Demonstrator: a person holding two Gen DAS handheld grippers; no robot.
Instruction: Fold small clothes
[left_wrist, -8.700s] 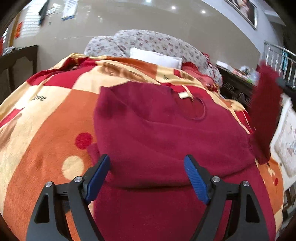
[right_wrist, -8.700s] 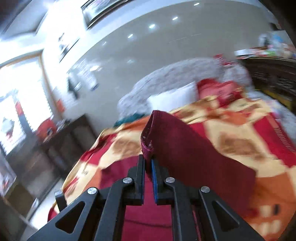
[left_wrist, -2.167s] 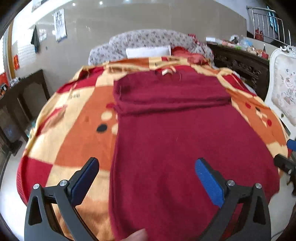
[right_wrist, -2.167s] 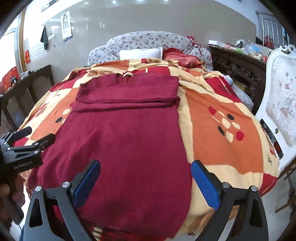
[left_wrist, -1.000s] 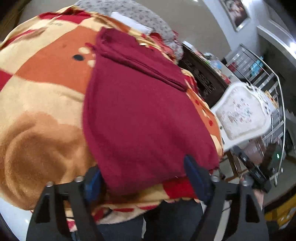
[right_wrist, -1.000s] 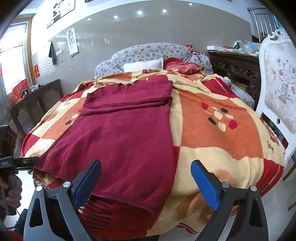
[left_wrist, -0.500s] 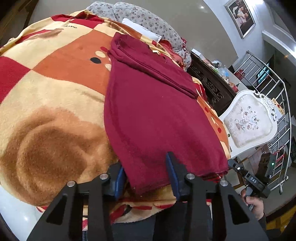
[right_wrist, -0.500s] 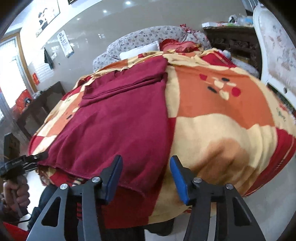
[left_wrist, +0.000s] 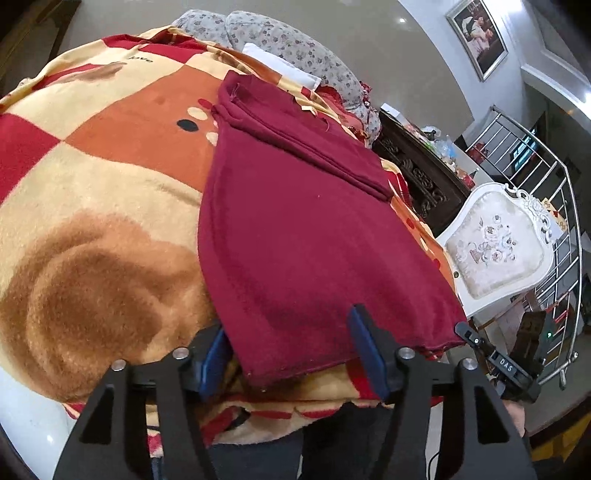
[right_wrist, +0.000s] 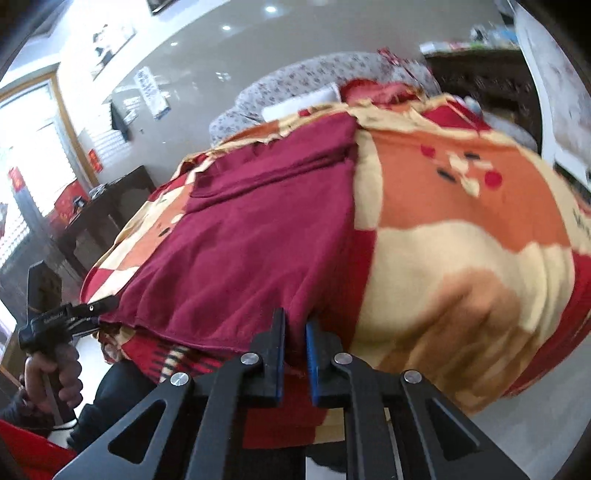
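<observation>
- the dark red garment (left_wrist: 306, 240) lies flat on the bed (left_wrist: 92, 229), sleeves already folded across its top, hem at the near edge.
- left hand-held gripper (left_wrist: 291, 354) straddles one hem corner, fingers half spread, not yet pinching.
- right hand-held gripper (right_wrist: 295, 350) is pressed together on the other corner, probably to lift the hem toward the collar.

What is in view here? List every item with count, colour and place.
garment: one, dark red, flat on the bed, top part folded over
blanket: one, orange, cream and red, covering the bed
floral pillows: two, grey, at the bed's head
white pillow: one, before the floral pillows
chair: one, white, beside the bed
cabinet: one, dark wood, beyond the chair
railing: one, metal, behind the chair
left hand-held gripper: black, blue pads, open astride the near hem
right hand-held gripper: black, shut on the hem's other corner
</observation>
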